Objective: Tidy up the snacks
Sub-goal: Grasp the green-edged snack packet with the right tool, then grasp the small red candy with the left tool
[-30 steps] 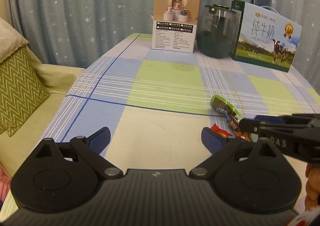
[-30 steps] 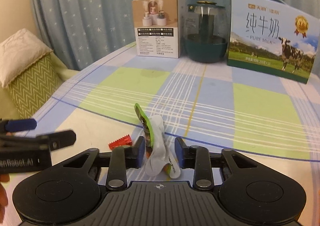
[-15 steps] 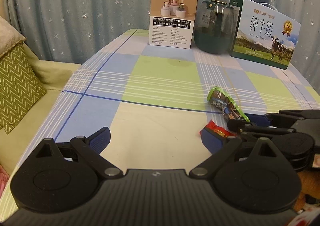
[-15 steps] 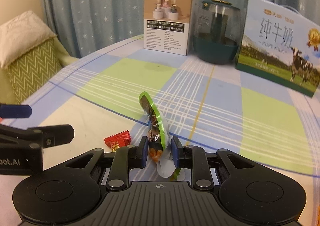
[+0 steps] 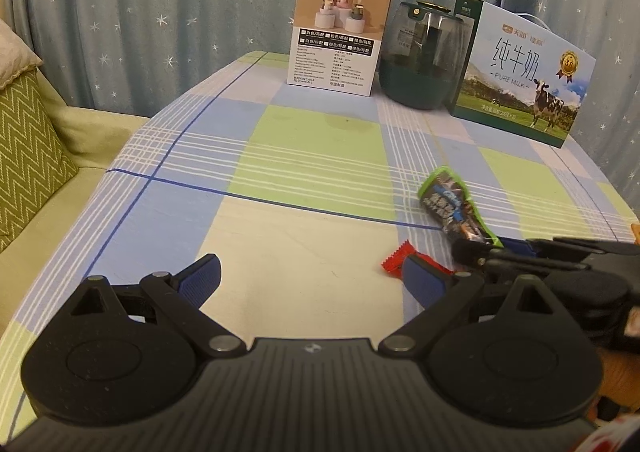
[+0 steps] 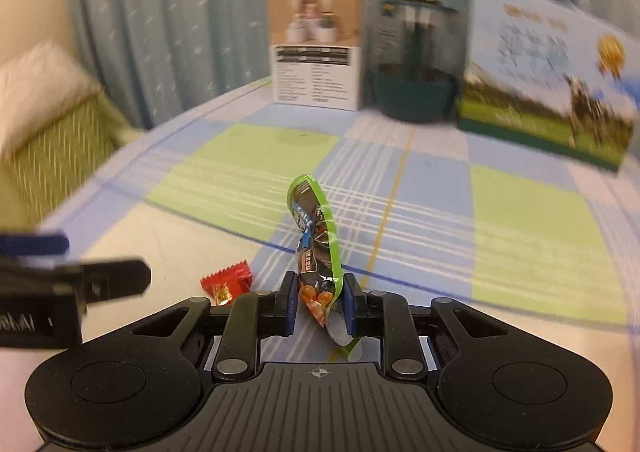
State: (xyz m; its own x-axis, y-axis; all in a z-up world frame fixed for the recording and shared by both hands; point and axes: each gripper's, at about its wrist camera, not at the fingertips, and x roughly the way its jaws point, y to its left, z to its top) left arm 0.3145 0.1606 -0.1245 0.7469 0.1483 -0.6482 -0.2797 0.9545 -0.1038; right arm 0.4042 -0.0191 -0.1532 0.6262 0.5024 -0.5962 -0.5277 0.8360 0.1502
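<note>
The left gripper (image 5: 310,276) angles down over the counter (image 5: 304,155), fingers (image 5: 202,278) spread wide with nothing between them. One red candy (image 5: 394,262) lies just beside its right finger. The right gripper (image 6: 318,302), angled down likewise, pinches the lower end of one green-edged snack packet (image 6: 316,236), which stands up between its fingers (image 6: 289,302).
</note>
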